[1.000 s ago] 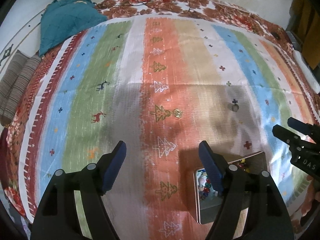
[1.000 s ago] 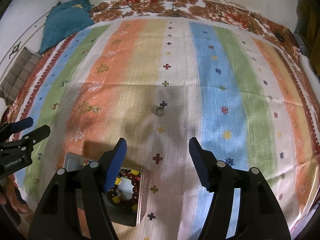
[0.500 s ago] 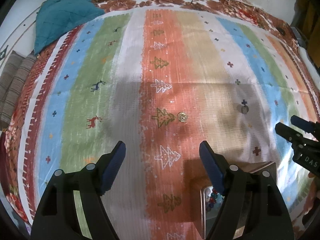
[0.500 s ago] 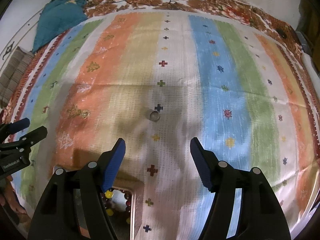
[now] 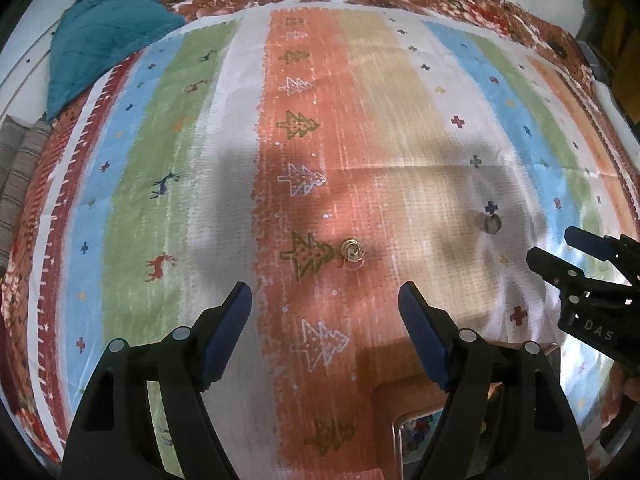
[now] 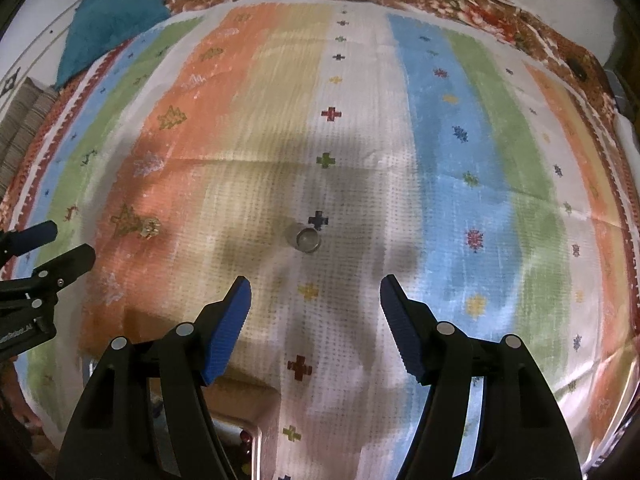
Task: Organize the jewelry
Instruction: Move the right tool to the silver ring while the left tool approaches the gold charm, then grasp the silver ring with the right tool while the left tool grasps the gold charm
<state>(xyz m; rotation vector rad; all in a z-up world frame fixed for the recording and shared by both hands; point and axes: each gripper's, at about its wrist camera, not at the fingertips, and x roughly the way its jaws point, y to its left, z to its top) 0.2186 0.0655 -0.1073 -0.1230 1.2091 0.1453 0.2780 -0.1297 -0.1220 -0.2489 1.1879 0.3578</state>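
Both grippers are hanging open and empty over the striped bedspread [image 5: 380, 128]; the left gripper [image 5: 326, 320] is holding its blue fingers wide apart, and the small gold ring [image 5: 352, 250] is lying on the orange stripe just ahead of the gap, beside a green tree motif; the right gripper [image 6: 316, 308] is spread just as wide, with the silver ring [image 6: 308, 239] sitting ahead of it on the white stripe, next to a dark cross.

Over the last second both grippers have been travelling forward across the bed; the metal tin [image 5: 416, 436] of beads, which was lying plainly between and under the fingers a second ago, is now slipping to the bottom edge of each view, mostly hidden behind the gripper bodies, while the two rings are drawing closer and lower in the frame.

That shift is suggesting the tin is being left behind as the drop-off point and each gripper is lining up on its own ring; neither ring is touched yet, so the pick-up is still ahead; both pieces are small and lying flat on soft cloth, so the fingers will probably be needing to come down low and close carefully, or the fabric may be getting pinched along with the ring.
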